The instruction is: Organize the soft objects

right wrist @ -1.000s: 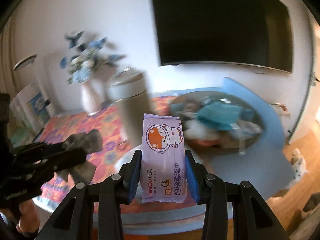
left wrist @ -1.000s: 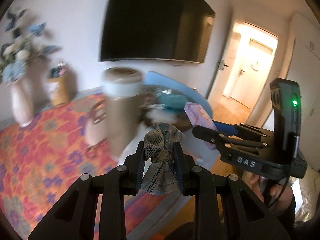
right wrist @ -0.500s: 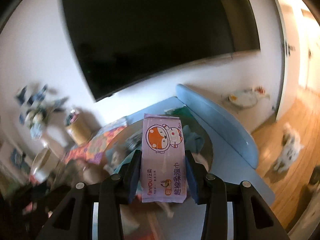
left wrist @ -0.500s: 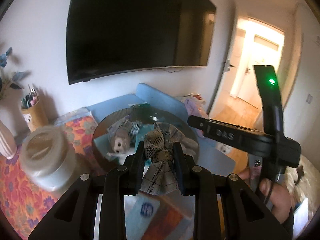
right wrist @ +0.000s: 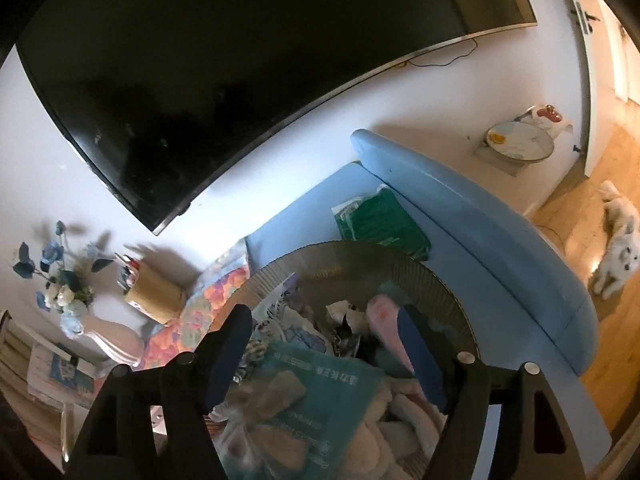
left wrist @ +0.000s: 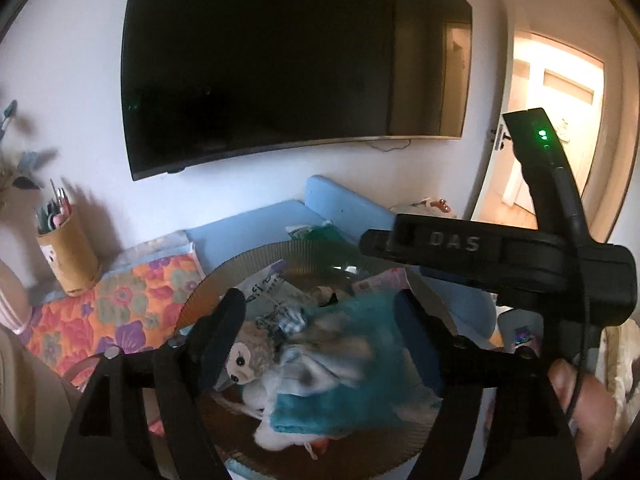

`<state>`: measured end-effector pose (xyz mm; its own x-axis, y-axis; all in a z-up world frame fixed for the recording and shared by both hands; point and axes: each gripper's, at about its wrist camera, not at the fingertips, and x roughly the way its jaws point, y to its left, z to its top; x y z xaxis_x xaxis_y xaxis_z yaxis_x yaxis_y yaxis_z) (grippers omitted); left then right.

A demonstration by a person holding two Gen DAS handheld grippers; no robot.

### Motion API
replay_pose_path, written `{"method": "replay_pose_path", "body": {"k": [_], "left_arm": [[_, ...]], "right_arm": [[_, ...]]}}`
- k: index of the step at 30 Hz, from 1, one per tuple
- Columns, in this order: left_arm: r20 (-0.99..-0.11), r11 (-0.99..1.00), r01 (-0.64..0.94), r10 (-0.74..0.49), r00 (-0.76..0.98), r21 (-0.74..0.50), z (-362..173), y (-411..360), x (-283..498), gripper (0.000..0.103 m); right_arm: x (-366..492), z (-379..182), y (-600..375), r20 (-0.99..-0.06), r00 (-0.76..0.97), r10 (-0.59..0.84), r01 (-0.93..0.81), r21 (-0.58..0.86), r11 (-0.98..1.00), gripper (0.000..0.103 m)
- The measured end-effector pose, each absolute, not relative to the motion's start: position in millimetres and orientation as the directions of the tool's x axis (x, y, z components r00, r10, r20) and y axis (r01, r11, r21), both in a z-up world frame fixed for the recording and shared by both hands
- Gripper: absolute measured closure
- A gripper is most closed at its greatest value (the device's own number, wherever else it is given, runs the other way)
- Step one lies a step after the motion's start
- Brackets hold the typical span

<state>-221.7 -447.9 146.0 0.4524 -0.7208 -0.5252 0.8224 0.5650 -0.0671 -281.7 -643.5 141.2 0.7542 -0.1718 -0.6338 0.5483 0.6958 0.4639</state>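
Note:
My left gripper (left wrist: 318,304) hangs over a round ribbed brown basket (left wrist: 248,264), its jaws opening. The plaid bow (left wrist: 332,346) is a blur between the fingers, loose from the pads and low over the pile. My right gripper (right wrist: 324,316) hovers over the same basket (right wrist: 340,260), jaws opening too. The pink tissue pack (right wrist: 382,316) is smeared just beyond its right finger, free of the pads. In the left wrist view the right gripper (left wrist: 372,242) crosses from the right. The bow (right wrist: 272,396) also shows blurred on a teal pack (right wrist: 328,392).
A plush toy (left wrist: 244,356) and a teal pack (left wrist: 340,408) fill the basket. A blue bench (right wrist: 480,232) holds a green pack (right wrist: 380,224). Left are a floral cloth (left wrist: 112,312), pen cup (left wrist: 70,256) and flower vase (right wrist: 60,292). A white dog (right wrist: 618,248) lies on the floor.
Both grippers swung over the basket and spread their jaws. The bow has left the left pads and the pink pack has left the right pads; both are dropping into the basket.

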Motion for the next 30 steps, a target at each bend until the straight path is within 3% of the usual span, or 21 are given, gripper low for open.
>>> {"method": "replay_pose_path", "body": {"k": [10,15,20,27,30], "left_arm": [[-0.462,0.399,0.907,-0.835,0.3,-0.132,162.1,-388.3,-260.2,0.025],[-0.429,0.315,0.941,-0.873,0.234,-0.127,173.2,-340.3,-284.0,0.025],[-0.41,0.304,0.948,-0.879,0.242,-0.092,180.8,-292.7,-300.9,0.025],[-0.392,0.394,0.919,-0.849,0.354,-0.024,182.4,-208.3,-299.6,0.019],[-0.34,0.478,0.877,-0.834,0.435,-0.05,182.0,-160.6,-280.7,0.009]], "right_arm": [[-338.9,164.7,-610.0,-0.567,0.79,-0.231,0.532,0.447,0.719,0.029],[-370.6,174.3,-579.7,-0.511,0.824,-0.246,0.506,0.466,0.726,0.021],[-398.3,163.4,-530.7,-0.496,0.841,-0.219,0.474,0.479,0.738,0.021],[-396.1,154.4,-453.3,-0.552,0.823,-0.134,0.395,0.387,0.833,0.021],[-375.1,148.9,-402.0,-0.583,0.811,-0.06,0.293,0.315,0.903,0.021]]}}
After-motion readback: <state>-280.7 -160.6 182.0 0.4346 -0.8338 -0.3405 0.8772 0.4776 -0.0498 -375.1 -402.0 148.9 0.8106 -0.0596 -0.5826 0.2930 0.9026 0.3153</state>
